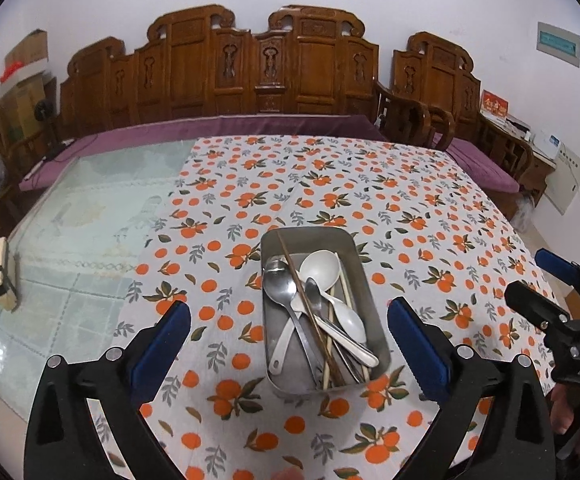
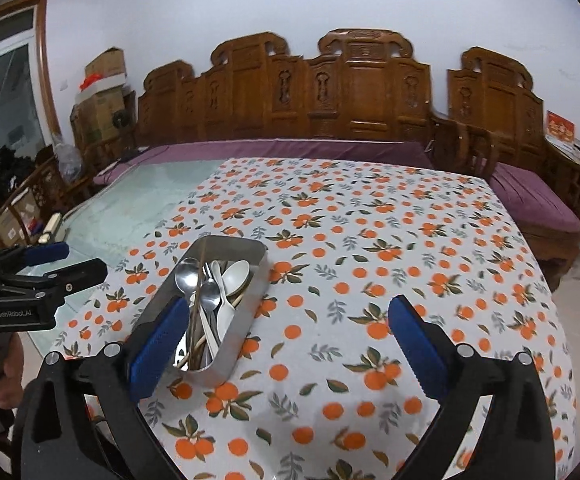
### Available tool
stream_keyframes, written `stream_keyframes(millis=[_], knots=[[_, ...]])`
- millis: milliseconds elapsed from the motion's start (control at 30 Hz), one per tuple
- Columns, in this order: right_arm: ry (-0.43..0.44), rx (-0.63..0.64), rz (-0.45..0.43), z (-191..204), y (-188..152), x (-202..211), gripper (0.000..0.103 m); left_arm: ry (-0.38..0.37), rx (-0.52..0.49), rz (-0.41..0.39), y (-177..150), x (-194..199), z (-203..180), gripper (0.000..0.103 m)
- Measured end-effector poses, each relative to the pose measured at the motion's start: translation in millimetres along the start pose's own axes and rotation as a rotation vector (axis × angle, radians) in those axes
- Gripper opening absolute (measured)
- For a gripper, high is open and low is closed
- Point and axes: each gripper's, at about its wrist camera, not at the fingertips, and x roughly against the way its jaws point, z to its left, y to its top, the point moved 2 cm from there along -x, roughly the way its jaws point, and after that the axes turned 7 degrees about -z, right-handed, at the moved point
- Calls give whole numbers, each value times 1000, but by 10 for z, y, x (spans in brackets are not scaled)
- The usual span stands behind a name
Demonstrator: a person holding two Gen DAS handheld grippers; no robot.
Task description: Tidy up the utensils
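Both tools are alike: the left gripper [image 1: 288, 344] and the right gripper [image 2: 288, 344] have matte black frames, ribbed blue pads and silver rivets at five and seven o'clock. White lettering marks each body. Bare fingers wrap the handles.

Table [image 1: 90, 216]: glass-topped, pale green patterned surface beneath the glass, exposed along the left side. A cloth [image 1: 410, 208] printed with oranges and leaves covers the remainder, reaching the far, right and near edges. One metal tray [image 1: 374, 320] stands on the cloth, closer to the near edge than the far one, roughly midway across; it contains metal spoons, white spoons and chopsticks, loosely piled. One small cream and black block [image 1: 4, 276] lies on the bare glass at the left edge.
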Motion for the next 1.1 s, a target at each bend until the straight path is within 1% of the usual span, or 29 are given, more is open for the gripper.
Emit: stream_keyframes(millis=[200,533,700,900,1100], knots=[[-42,-6,-51,-79,-32,459,100,5,-14,-43,-29,350,-176,95],[-67,-25,-125,-108,-55,1066,100,-11,-9,-98,-100,888,-377,95],[-70,-24,-166,-69,42,1273,100,-2,-9,-154,-10,1141,-421,95],[-67,-18,-245,-1,227,1603,100,-1,-25,-238,185,1504,-494,95],[-71,-3,-319,75,385,1905,100,5,-44,-297,291,1765,-585,95]])
